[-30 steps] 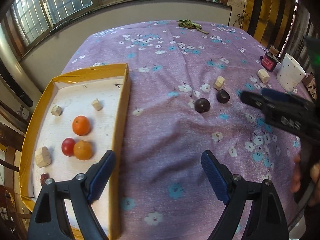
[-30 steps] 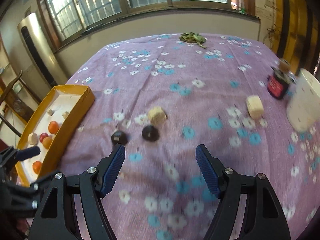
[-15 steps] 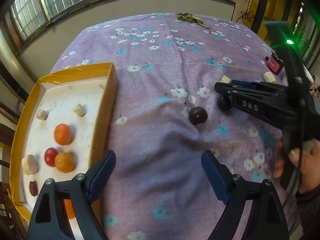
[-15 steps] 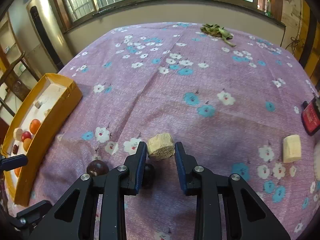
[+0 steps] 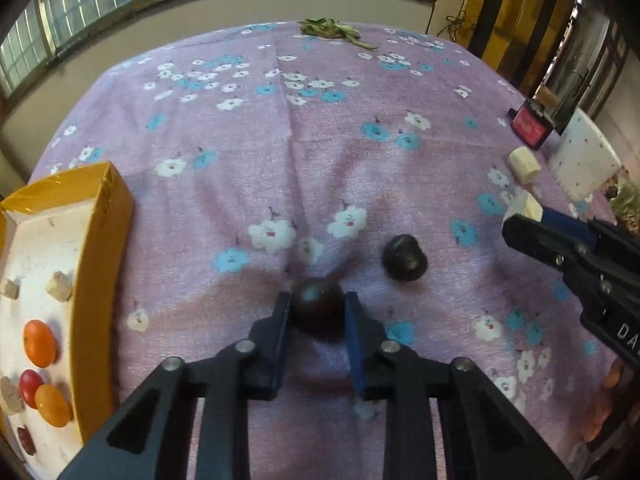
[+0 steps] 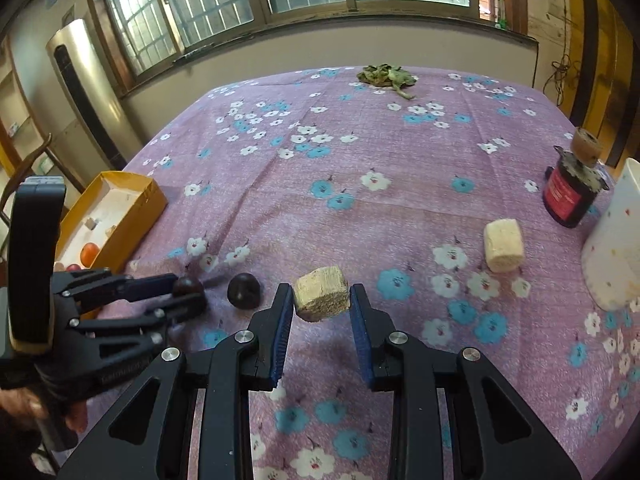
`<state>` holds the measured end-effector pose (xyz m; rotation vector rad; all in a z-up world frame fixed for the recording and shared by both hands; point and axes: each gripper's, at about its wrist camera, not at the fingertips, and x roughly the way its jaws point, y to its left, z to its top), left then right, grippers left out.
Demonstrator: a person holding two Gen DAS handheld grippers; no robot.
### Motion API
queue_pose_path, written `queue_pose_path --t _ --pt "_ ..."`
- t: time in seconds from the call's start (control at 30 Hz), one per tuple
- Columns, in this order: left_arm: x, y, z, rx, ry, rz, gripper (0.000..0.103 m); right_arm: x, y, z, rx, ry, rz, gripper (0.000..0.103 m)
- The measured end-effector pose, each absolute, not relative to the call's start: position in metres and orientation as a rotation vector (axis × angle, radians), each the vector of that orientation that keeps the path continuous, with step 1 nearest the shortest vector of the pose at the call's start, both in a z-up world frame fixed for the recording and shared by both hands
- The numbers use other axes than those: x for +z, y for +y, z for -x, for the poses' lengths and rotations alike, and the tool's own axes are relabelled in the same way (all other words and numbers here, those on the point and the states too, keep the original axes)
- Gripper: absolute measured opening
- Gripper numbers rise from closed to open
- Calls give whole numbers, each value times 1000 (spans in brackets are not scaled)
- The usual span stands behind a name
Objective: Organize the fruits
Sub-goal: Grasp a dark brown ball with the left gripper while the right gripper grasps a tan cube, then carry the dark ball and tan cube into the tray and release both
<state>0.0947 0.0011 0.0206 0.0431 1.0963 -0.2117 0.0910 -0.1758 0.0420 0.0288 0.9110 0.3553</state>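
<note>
My left gripper [image 5: 318,312] is shut on a dark round fruit [image 5: 318,307] resting on the purple flowered cloth; it also shows in the right wrist view [image 6: 188,286]. A second dark fruit [image 5: 404,258] lies just right of it [image 6: 244,290]. My right gripper [image 6: 321,308] is shut on a pale sugarcane chunk [image 6: 321,292], held above the cloth. The same chunk shows in the left wrist view [image 5: 522,204]. A yellow box [image 5: 108,208] at the left holds oranges [image 5: 39,342], a red fruit [image 5: 30,382] and pale chunks.
Another pale chunk [image 6: 503,245] lies on the cloth to the right. A dark jar with a red label [image 6: 570,196] and a white cup [image 6: 616,240] stand at the right edge. Green leaves [image 6: 386,74] lie at the far side. The box rim [image 6: 152,204] is at left.
My left gripper moved forward and closed on the dark fruit. My right gripper, closed on the pale chunk half a second ago, has lifted it off the cloth.
</note>
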Motion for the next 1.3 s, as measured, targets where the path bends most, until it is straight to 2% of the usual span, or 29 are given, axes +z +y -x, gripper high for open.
queue_pose_path --t 0.67,1.3 --pt "56 48 -17 -277 1055 28 27 52 -147 -10 328 912 -54 28" --pt "81 156 2 -219 1006 112 27 75 -32 0 438 878 -24 28"
